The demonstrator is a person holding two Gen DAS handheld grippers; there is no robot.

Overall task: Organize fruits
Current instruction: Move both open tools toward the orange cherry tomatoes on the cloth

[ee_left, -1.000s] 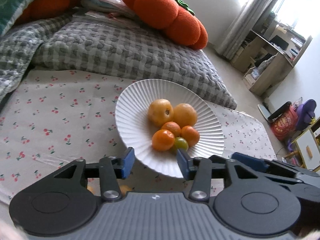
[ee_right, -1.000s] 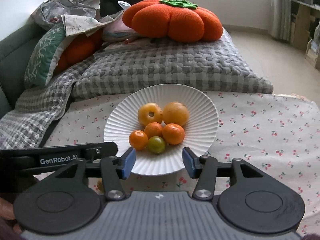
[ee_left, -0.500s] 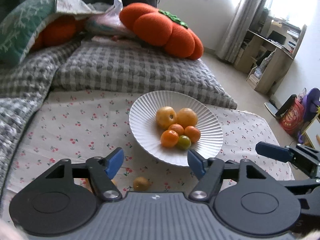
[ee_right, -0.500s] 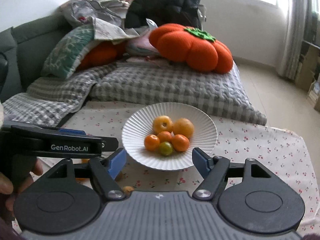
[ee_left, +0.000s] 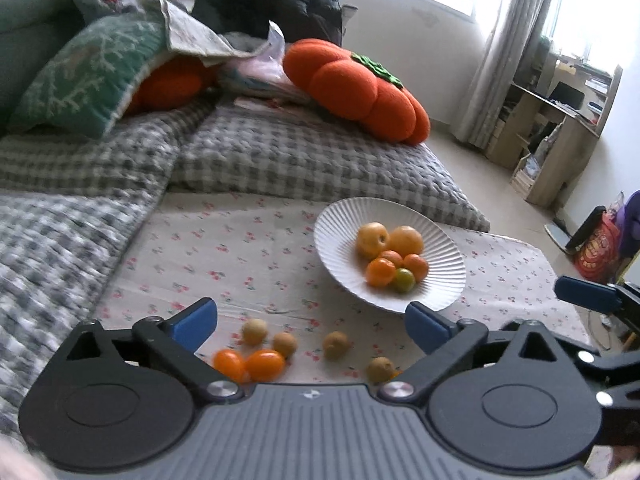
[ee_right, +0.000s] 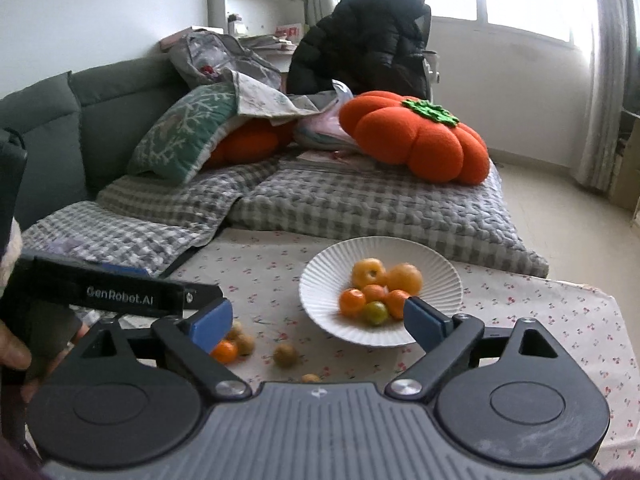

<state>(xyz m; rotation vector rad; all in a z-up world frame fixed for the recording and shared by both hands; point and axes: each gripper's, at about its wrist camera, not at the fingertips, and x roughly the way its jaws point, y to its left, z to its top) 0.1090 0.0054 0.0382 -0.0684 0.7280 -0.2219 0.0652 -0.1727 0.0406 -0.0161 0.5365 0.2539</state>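
A white ribbed plate [ee_left: 344, 236] [ee_right: 320, 280] on the cherry-print cloth holds two yellow fruits [ee_left: 372, 237], three small oranges [ee_left: 380, 271] and a green one [ee_left: 404, 280]. Loose on the cloth near me lie two orange kumquats [ee_left: 264, 365] and several small brown fruits [ee_left: 335, 345] [ee_right: 285, 355]. My left gripper [ee_left: 311, 322] is open and empty, held above the loose fruits. My right gripper [ee_right: 318, 318] is open and empty, held back from the plate. The right gripper's fingertip [ee_left: 586, 294] shows at the right of the left wrist view.
A grey checked quilt [ee_left: 280, 160] lies behind the cloth, with an orange pumpkin cushion [ee_left: 360, 92] and a green pillow [ee_left: 84, 76] on it. A desk with shelves [ee_left: 560, 132] stands at the far right. The cloth's edge [ee_right: 616, 320] runs along the right.
Both grippers have pulled back and up from the plate and opened wider. The loose fruits on the cloth have come into view in front of them.
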